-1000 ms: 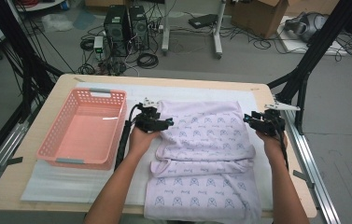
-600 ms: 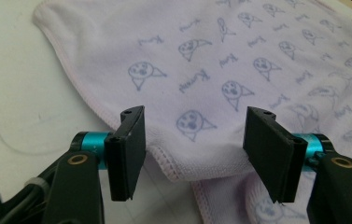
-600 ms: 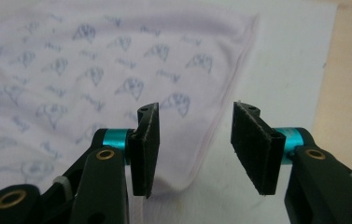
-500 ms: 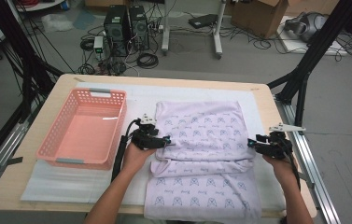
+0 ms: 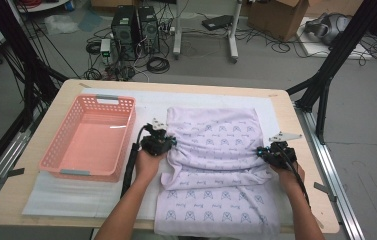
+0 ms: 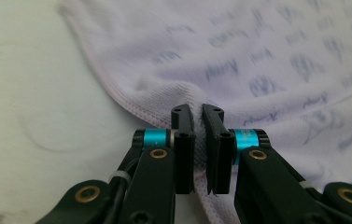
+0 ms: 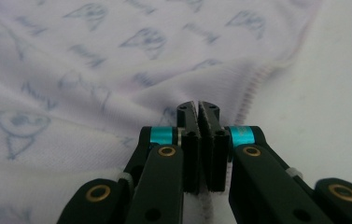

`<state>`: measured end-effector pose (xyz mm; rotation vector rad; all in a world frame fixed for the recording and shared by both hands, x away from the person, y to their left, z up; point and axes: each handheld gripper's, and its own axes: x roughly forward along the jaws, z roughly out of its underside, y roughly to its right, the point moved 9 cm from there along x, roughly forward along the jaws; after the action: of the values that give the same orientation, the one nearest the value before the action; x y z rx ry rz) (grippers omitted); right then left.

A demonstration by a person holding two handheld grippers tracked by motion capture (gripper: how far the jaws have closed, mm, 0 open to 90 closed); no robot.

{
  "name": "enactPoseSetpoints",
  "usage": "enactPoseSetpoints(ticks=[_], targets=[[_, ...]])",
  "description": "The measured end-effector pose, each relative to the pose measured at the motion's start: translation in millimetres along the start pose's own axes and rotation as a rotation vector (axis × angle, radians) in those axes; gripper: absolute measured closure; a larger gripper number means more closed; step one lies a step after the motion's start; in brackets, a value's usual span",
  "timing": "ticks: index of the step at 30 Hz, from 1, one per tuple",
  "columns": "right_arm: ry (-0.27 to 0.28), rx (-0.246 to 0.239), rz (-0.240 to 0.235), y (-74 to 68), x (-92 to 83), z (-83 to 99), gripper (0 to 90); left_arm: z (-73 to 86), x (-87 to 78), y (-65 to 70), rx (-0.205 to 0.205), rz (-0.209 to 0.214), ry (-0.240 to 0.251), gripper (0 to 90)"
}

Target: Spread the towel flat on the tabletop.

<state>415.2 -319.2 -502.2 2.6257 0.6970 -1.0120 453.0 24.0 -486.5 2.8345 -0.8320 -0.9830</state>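
At the left of the wooden table (image 5: 21,200), on a white foam sheet (image 5: 76,192), sits a pink perforated plastic basket (image 5: 91,137), in the same spot as 1 second ago. Just right of it, the left gripper (image 5: 165,143) is at the left edge of the pale lilac cloth printed with blue motifs (image 5: 216,150), which lies spread over the middle of the table and hangs off the near edge. In the left gripper view, the 2 black jaws of the left gripper (image 6: 197,122) have just closed and now pinch a raised ridge of the cloth's (image 6: 267,56) stitched hem; 1 second ago they stood apart over the fabric. The cloth's far part now lies folded in a band across the middle, with creases running between the 2 hands, where earlier it lay flatter. At the right edge, the right gripper (image 5: 266,151) has come down and nearer to the person than before. In the right gripper view, the right gripper (image 7: 198,114) has just clamped its jaws on the cloth's (image 7: 94,60) hem.
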Motion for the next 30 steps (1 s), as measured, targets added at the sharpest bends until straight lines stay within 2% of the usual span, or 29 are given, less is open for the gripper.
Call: enactPoseSetpoints(ticks=[3,5,9,10,12,13,14,16,17,18,20,22,25,27,29,30], targets=[[0.069,0.043,0.024,11.5,6.2,-15.6,87.5,-18.4,4.5,-15.2,-0.062,-0.034,0.062,83.2],[0.106,0.056,0.046,16.6,11.5,-28.7,87.4,-27.0,9.3,-21.6,-0.055,-0.059,0.089,83.2],[0.161,0.068,0.093,23.3,20.4,-53.8,87.4,-38.7,18.1,-36.5,-0.079,-0.083,0.133,83.1],[0.169,0.071,0.104,25.5,21.9,-59.5,87.4,-40.0,19.2,-38.6,-0.101,-0.069,0.151,83.0],[0.162,0.060,0.131,29.8,26.3,-68.6,87.0,-38.1,21.7,-39.0,-0.150,-0.027,0.155,80.5],[0.146,0.059,0.136,31.7,28.8,-71.1,86.2,-35.9,22.5,-38.9,-0.147,-0.017,0.141,75.0],[0.150,0.054,0.145,33.1,29.4,-73.6,84.0,-34.5,22.3,-38.1,-0.149,-0.007,0.135,65.6],[0.157,0.091,0.116,33.5,28.7,-75.3,76.6,-32.9,19.5,-36.0,-0.133,0.021,0.120,52.8],[0.162,0.104,0.097,33.5,27.0,-74.9,75.2,-31.4,17.5,-33.9,-0.129,0.041,0.106,49.6],[0.159,0.122,0.087,33.3,24.9,-74.0,72.6,-30.0,15.7,-31.1,-0.125,0.056,0.092,47.2],[0.169,0.141,0.073,33.1,19.1,-74.7,69.5,-27.8,11.1,-24.8,-0.087,0.076,0.060,45.9],[0.193,0.153,0.063,31.2,10.3,-78.4,68.2,-28.4,5.2,-15.1,-0.062,0.107,0.069,45.6],[0.227,0.138,0.031,22.5,-4.6,-82.8,68.3,-28.1,-4.5,-5.0,-0.004,0.110,0.111,47.6],[0.240,0.127,0.017,16.3,-13.1,-81.5,68.0,-23.7,-7.4,-1.3,0.009,0.116,0.103,47.9],[0.200,0.112,0.006,11.2,-19.0,-75.4,64.7,-16.5,-10.5,4.1,0.021,0.118,0.094,47.2],[0.198,0.097,0.005,8.1,-22.9,-72.9,64.3,-12.8,-12.2,6.6,0.028,0.122,0.088,46.1]])
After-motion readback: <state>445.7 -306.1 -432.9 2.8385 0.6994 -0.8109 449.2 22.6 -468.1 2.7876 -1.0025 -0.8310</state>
